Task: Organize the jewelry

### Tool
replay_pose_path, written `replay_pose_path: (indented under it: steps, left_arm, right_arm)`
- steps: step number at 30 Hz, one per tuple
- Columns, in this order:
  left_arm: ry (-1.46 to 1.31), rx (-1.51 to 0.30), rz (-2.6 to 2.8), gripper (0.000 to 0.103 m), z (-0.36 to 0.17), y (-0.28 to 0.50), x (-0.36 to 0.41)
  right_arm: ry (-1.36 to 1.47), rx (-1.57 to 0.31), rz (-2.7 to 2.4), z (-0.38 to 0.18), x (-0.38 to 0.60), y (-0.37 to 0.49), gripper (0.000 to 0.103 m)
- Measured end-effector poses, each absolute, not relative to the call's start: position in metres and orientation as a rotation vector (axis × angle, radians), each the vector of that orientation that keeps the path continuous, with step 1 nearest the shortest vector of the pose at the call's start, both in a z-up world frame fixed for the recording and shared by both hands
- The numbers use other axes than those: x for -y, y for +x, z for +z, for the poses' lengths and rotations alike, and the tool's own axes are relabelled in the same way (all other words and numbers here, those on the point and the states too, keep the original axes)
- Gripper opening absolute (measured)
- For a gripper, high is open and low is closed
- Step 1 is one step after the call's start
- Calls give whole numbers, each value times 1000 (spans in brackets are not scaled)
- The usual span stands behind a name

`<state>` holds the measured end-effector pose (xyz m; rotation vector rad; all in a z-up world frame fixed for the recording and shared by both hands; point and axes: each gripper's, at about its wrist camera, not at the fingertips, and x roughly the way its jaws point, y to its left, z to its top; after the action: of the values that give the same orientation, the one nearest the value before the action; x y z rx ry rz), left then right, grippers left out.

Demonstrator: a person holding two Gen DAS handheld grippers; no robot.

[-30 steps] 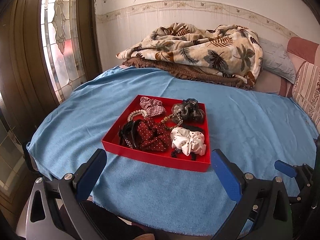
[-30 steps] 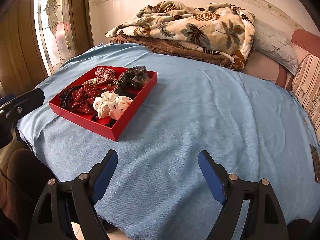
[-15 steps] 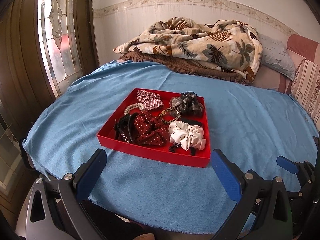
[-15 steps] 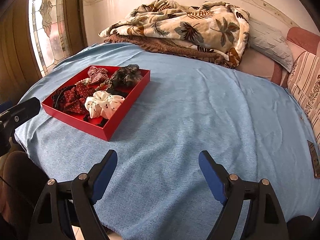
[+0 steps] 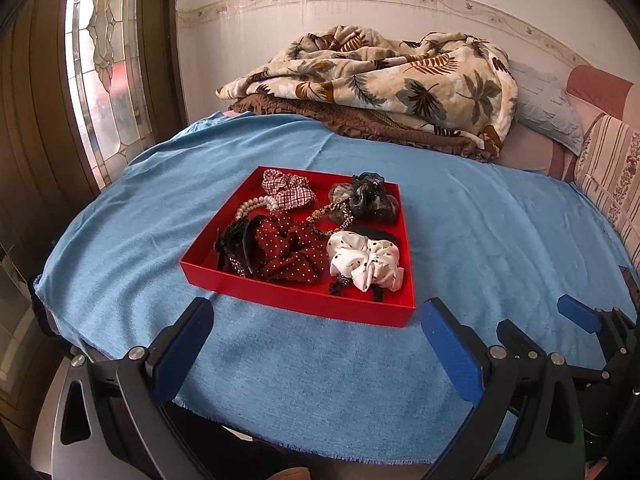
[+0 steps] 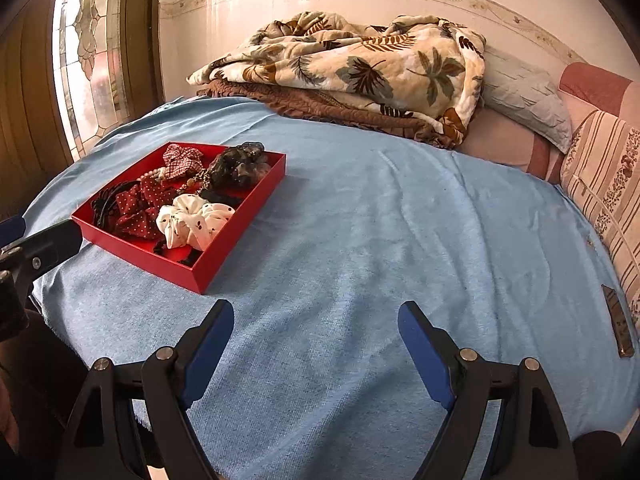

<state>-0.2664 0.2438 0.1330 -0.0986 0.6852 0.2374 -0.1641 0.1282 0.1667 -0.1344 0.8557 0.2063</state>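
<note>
A red tray [image 5: 296, 300] lies on the blue cloth [image 5: 480, 240] and holds a white dotted scrunchie [image 5: 366, 264], a dark red dotted scrunchie [image 5: 290, 252], a checked scrunchie [image 5: 288, 192], a grey sheer scrunchie [image 5: 366, 198], a pearl bracelet [image 5: 252, 206], a leopard-print band [image 5: 332, 220] and a black hair clip [image 5: 236, 246]. My left gripper [image 5: 316, 318] is open and empty just in front of the tray. My right gripper [image 6: 316, 322] is open and empty over bare cloth, right of the tray [image 6: 224, 256].
A folded leaf-print blanket [image 5: 384, 80] and brown blanket lie at the back against the wall. Pillows [image 6: 532, 100] sit at the back right. A stained-glass window [image 5: 104, 64] is at left. A small dark object [image 6: 618, 322] lies at the cloth's right edge.
Both grippers have risen and moved slightly toward the tray; the view tilts up, so the tray sits higher relative to the fingers. Nothing in the tray has moved.
</note>
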Motion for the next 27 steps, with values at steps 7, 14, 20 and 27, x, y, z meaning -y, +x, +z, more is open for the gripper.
replay_pose_path:
  steps: [7, 14, 20, 27]
  left_arm:
    - [-126, -699, 225, 103, 128, -265, -247]
    - [-126, -706, 227, 103, 124, -264, -249]
    - [-137, -713, 234, 103, 120, -264, -253]
    - [-139, -715, 234, 103, 119, -264, -256]
  right_arm:
    - [-139, -853, 204, 167, -128, -164, 88]
    - [-148, -857, 202, 165, -129, -164, 89]
    - [-158, -858, 202, 164, -133, -165, 89]
    - [-166, -863, 206, 162, -136, -165, 89]
